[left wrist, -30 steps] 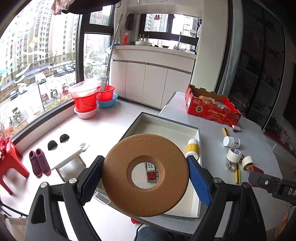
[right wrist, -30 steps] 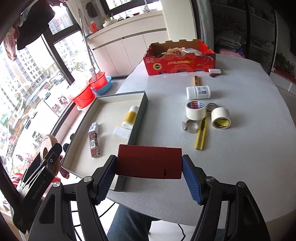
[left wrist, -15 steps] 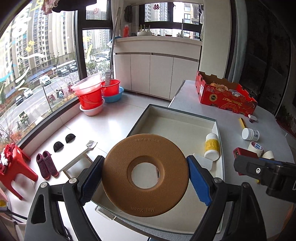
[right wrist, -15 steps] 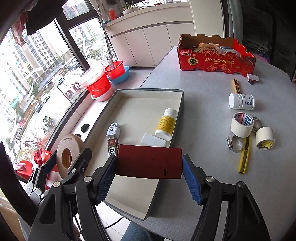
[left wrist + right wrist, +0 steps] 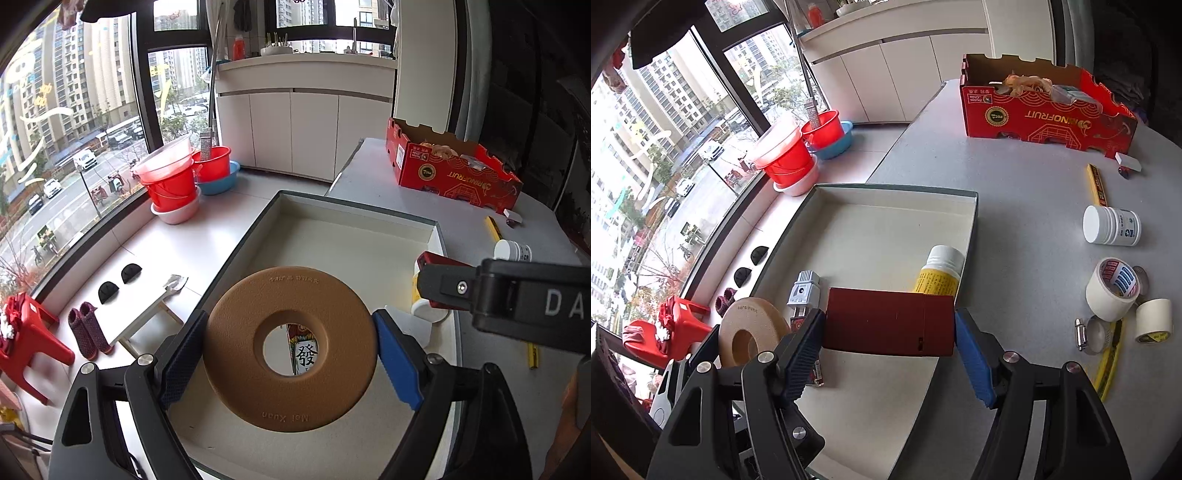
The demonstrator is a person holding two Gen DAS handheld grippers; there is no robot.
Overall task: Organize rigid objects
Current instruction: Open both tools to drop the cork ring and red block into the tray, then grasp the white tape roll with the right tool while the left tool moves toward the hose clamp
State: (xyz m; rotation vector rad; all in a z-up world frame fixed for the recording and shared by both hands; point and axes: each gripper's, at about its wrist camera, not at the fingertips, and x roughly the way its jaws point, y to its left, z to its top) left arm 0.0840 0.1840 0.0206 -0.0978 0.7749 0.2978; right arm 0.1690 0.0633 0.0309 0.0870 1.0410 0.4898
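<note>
Left gripper [image 5: 290, 363] angled down over the tray [image 5: 354, 216], pads clamping a tan ring [image 5: 290, 347]. Right gripper [image 5: 888, 349] beside it, also angled down, clamping a dark red box [image 5: 888, 321] above the tray.

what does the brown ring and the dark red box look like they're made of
Brown ring: probably molded plastic or rubber, matte and finely grained, with raised lettering on its face.
Dark red box: possibly coated card or plastic, smooth satin finish, crisp flat faces, a seam near one end.

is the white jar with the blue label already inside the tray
No, the white jar lies on its side on the grey table, well outside the tray.
</note>
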